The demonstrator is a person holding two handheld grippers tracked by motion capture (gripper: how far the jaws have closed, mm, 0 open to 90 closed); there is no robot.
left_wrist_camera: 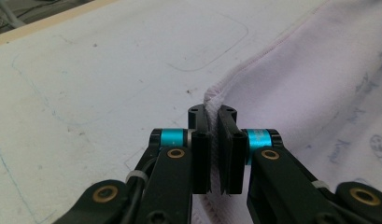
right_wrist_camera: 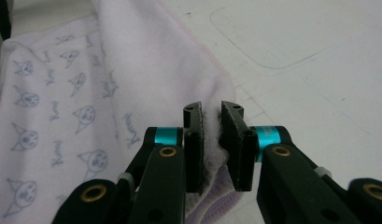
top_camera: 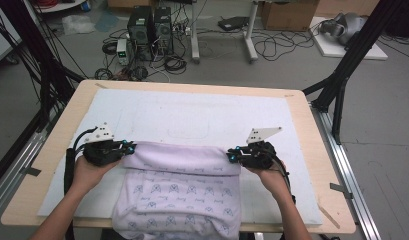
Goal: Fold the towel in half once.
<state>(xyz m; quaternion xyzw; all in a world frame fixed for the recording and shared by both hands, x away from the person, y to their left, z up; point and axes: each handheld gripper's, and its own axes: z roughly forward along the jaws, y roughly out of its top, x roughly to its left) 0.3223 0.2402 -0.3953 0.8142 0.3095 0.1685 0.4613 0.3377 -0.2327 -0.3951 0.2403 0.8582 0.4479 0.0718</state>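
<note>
A pale lilac towel (top_camera: 179,187) printed with small blue cartoon faces lies on the near half of the table, its far end folded back and its near end hanging over the front edge. My left gripper (top_camera: 127,148) is shut on the folded end's left corner; the towel's hemmed edge (left_wrist_camera: 254,70) runs between its pads (left_wrist_camera: 201,154). My right gripper (top_camera: 233,154) holds the right corner, with the towel (right_wrist_camera: 146,70) bunched between its jaws. Both corners are slightly raised off the mat.
A white mat (top_camera: 192,117) covers the wooden table (top_camera: 72,105), with faint drawn outlines on it. Beyond the table stand computer towers (top_camera: 149,27) and cables on the floor. Black frame posts (top_camera: 342,75) flank the table.
</note>
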